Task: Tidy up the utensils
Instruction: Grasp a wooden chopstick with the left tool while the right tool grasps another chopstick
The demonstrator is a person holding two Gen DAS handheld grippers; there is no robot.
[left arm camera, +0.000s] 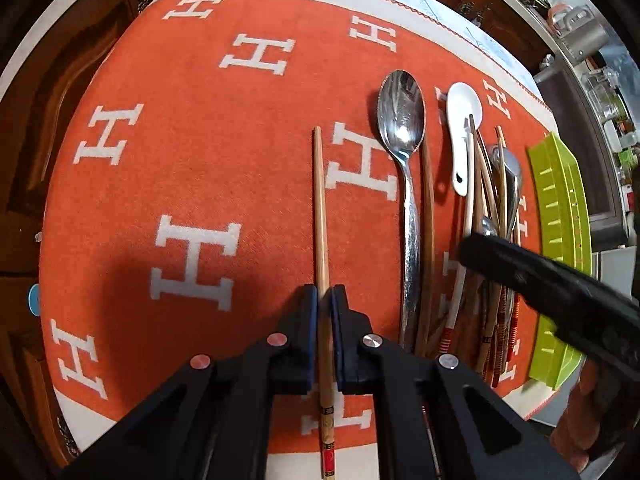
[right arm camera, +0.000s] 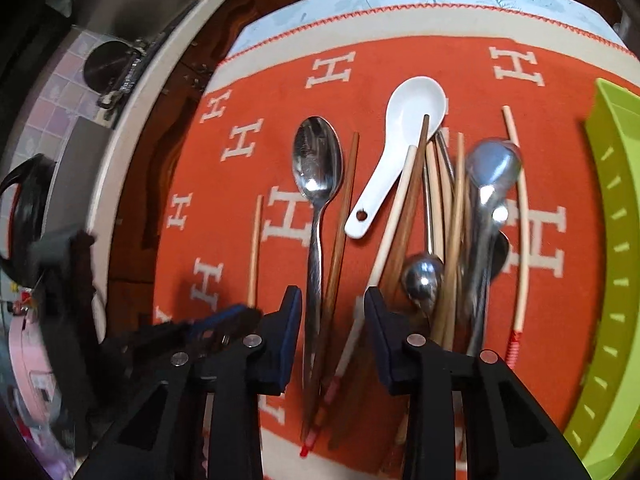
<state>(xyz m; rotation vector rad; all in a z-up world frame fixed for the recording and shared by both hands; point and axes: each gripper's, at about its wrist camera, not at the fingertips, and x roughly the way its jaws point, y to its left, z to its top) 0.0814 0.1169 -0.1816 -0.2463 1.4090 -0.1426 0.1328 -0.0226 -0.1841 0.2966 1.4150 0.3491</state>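
A single chopstick [left arm camera: 321,216] is clamped by the left gripper [left arm camera: 324,300], seemingly kept apart for sorting; the right gripper [right arm camera: 333,300] is held unclenched astride a spoon [right arm camera: 316,208].

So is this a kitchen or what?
Probably a home kitchen or dining spot. Spoons and chopsticks, like the big metal spoon, lie on an orange cloth over a table, a green utensil tray sits beside them, and a steel pot stands on a counter behind.
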